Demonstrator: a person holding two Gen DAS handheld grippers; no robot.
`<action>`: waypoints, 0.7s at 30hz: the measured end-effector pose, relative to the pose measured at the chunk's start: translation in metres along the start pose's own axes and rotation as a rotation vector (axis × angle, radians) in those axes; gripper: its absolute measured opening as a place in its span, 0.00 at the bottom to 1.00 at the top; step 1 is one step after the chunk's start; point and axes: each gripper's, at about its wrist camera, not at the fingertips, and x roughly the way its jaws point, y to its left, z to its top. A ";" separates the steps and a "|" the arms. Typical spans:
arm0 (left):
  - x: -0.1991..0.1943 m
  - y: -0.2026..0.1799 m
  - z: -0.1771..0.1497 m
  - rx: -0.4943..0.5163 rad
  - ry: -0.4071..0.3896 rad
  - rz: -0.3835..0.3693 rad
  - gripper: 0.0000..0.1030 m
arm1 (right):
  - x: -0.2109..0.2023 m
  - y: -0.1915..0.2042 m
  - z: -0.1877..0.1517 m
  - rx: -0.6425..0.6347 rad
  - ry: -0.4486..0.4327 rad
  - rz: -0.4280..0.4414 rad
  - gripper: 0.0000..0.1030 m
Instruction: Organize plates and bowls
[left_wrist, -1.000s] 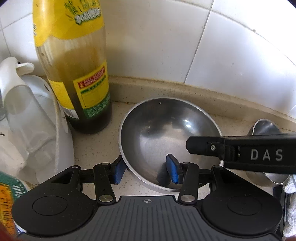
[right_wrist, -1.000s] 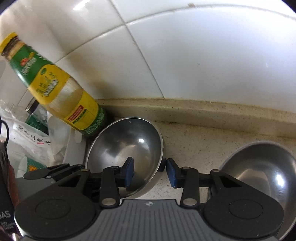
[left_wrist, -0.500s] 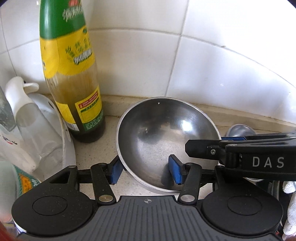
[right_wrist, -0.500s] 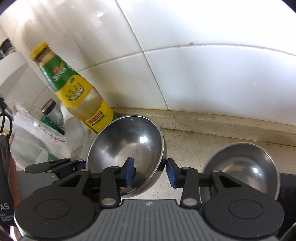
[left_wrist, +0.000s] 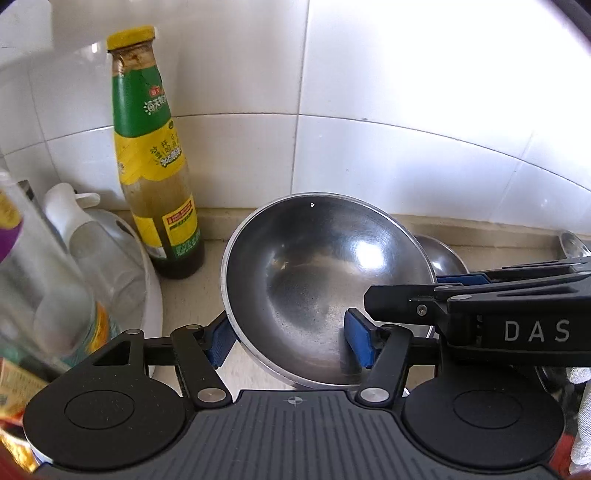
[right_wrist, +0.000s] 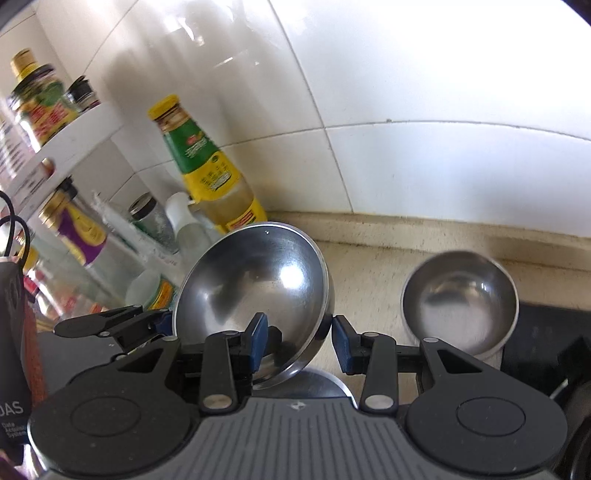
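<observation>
Both grippers straddle the rim of a large steel bowl, which hangs tilted above the counter. My left gripper has one pad outside the near-left rim and one inside. Its jaws are opening, and the inner pad stands clear of the wall. My right gripper is shut on the opposite rim of the bowl, one pad inside and one outside. A smaller steel bowl sits on the counter to the right, and the left wrist view shows part of it behind the big bowl. Another steel rim shows under the lifted bowl.
A tall sauce bottle with a yellow cap stands against the white tiled wall, left of the bowl. A white pump dispenser and a white corner shelf crowded with bottles fill the left. A black hob lies at the right.
Both grippers have risen and drawn back from the wall with the large bowl between them. The left gripper's pads have spread apart. The small bowl on the counter looks farther away.
</observation>
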 end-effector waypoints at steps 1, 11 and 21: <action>-0.003 -0.001 -0.004 0.004 0.001 0.000 0.68 | -0.002 0.001 -0.004 0.001 0.003 -0.001 0.36; -0.012 -0.009 -0.033 0.030 0.041 -0.019 0.69 | -0.010 0.000 -0.039 0.037 0.035 -0.008 0.36; -0.001 -0.014 -0.057 0.042 0.103 -0.042 0.69 | 0.006 -0.006 -0.060 0.060 0.081 -0.037 0.36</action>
